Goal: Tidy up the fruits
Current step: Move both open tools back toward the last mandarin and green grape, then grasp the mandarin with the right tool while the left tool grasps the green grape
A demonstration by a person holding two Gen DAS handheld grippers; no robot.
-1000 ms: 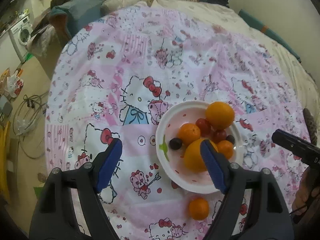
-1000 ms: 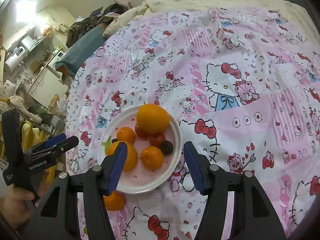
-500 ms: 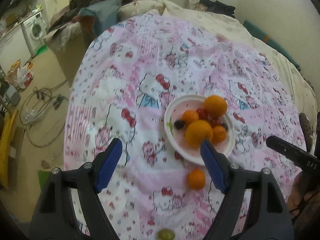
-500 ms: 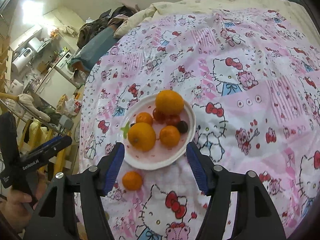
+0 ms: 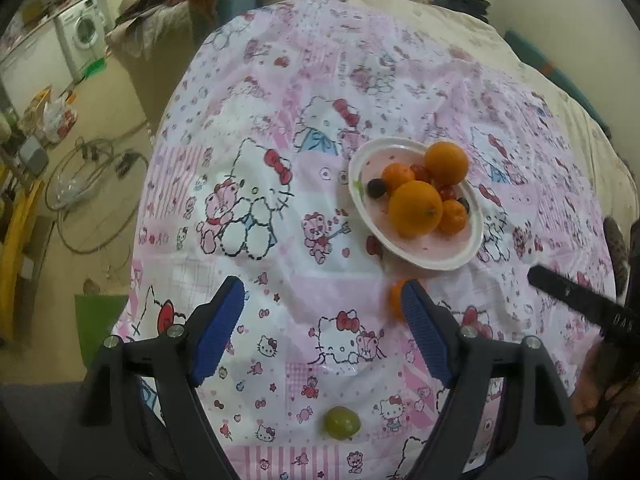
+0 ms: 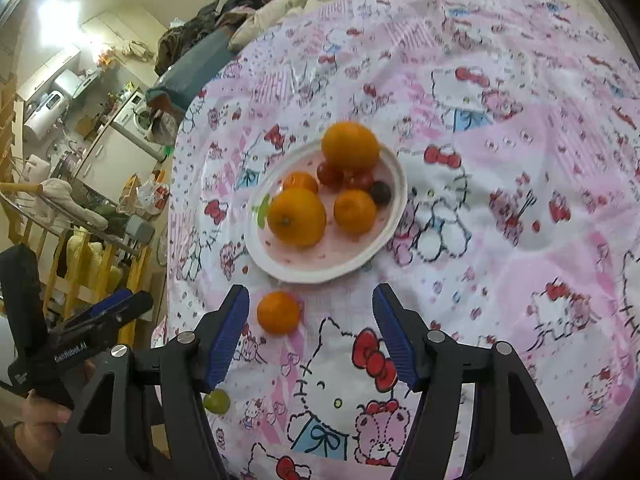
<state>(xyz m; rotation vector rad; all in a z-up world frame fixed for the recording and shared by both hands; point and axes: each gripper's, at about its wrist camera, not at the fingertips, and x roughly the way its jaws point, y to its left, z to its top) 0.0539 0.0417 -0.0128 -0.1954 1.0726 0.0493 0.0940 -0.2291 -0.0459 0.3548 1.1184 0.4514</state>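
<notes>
A white plate (image 5: 460,262) (image 6: 320,272) on the pink patterned bedspread holds two large oranges (image 5: 416,210) (image 6: 296,218), two small tangerines, red cherry tomatoes and dark grapes. A loose tangerine (image 6: 279,313) lies on the cloth just in front of the plate; in the left wrist view (image 5: 394,300) my right finger partly hides it. A green grape (image 5: 341,423) (image 6: 217,401) lies nearer me. My left gripper (image 5: 322,328) is open and empty above the cloth. My right gripper (image 6: 310,334) is open and empty, the tangerine just ahead of its left finger.
The bedspread's edge (image 5: 148,184) drops to the floor on the left, where cables, a washing machine (image 5: 80,38) and clutter stand. A cream duvet (image 5: 440,4) lies at the far side. A wooden rack (image 6: 60,248) stands left of the bed.
Both grippers have pulled back from the plate toward me; the plate now looks smaller and farther. The green grape has come into view near me. Both stay open.
</notes>
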